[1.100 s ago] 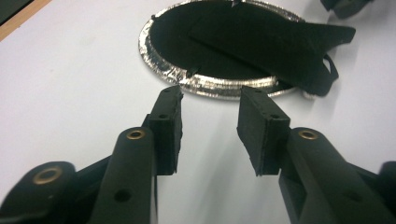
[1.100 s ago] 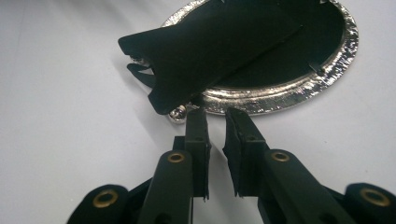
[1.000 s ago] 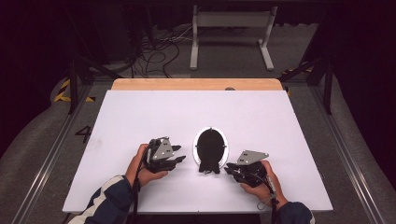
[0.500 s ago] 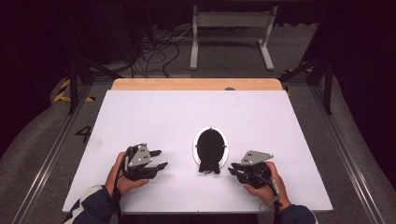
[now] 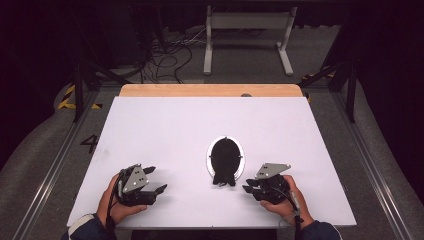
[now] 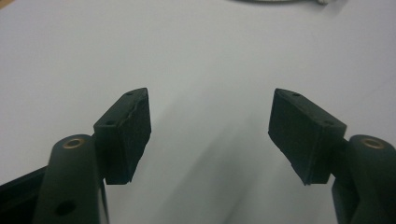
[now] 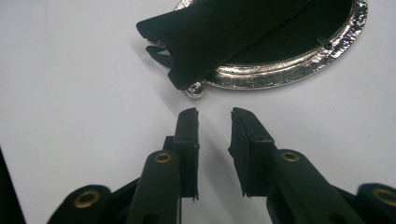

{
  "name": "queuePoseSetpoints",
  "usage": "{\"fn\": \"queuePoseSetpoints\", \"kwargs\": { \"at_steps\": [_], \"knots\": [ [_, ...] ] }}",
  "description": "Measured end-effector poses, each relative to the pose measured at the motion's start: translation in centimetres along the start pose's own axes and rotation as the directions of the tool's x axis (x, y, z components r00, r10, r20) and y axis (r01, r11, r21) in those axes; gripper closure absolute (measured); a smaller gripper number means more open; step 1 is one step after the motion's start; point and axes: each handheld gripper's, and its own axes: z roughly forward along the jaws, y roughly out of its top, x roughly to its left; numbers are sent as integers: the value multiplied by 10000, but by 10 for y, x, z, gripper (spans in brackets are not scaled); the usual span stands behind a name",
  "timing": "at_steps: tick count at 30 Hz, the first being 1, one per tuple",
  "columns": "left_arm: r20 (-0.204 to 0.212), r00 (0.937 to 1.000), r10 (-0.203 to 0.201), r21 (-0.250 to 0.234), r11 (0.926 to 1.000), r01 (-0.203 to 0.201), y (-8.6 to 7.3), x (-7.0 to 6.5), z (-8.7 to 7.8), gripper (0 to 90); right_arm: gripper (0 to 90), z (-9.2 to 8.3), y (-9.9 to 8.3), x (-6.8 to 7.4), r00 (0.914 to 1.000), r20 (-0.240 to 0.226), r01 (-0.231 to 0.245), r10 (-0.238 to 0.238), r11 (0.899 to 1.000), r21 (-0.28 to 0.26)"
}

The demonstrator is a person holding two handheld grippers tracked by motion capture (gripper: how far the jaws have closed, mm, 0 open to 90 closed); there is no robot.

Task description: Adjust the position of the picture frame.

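Observation:
An oval picture frame point(image 5: 225, 157) lies face down in the middle of the white table point(image 5: 165, 125), with a black back, a folded black stand and a silver rim point(image 7: 280, 74). My left gripper point(image 5: 157, 180) rests near the front left, well apart from the frame. Its jaws have just been opening and stand wide, with bare table between them point(image 6: 210, 95). My right gripper point(image 5: 246, 189) sits just right of the frame's lower end. Its jaws have just been opening to a narrow gap point(image 7: 212, 113) that holds nothing, a little short of a small silver knob point(image 7: 194, 89) under the stand.
A strip of bare wood point(image 5: 210, 90) runs along the table's far edge. Beyond it are cables point(image 5: 165, 55) and a metal stand point(image 5: 247, 35) on the floor. Rails point(image 5: 380, 175) flank the table on both sides.
My left hand has drawn away from the frame, leftward and toward the front edge, and its jaws have spread. My right hand has stayed almost in place.

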Motion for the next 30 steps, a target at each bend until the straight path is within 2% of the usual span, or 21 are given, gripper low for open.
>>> {"fn": "queuePoseSetpoints", "kwargs": {
  "at_steps": [4,10,14,17,21,25,30],
  "knots": [
    [-19,10000,-1,166,9999,1,-4,3,1,284,717,3,2,1,9998,-152,-105,106,9999,89],
    [148,9994,-323,19,9995,323,-6,9,3,270,717,14,10,9,9991,-419,113,-99,9994,322],
    [146,9993,-348,1,9994,348,-5,9,3,266,707,21,12,10,9991,-405,147,-122,9980,612],
    [69,9996,-270,80,9996,269,-5,8,3,259,710,24,13,11,9993,-362,119,-97,9979,632],
    [73,9993,-355,148,9993,354,-4,7,5,248,710,28,16,11,9991,-383,182,-160,9982,567],
    [163,9979,-624,191,9979,621,-4,7,7,235,690,30,16,5,9964,-755,-363,389,9987,353],
    [207,9972,-714,198,9973,710,-4,8,8,218,678,31,16,3,9942,-918,-550,568,9982,231]
  ]
}}
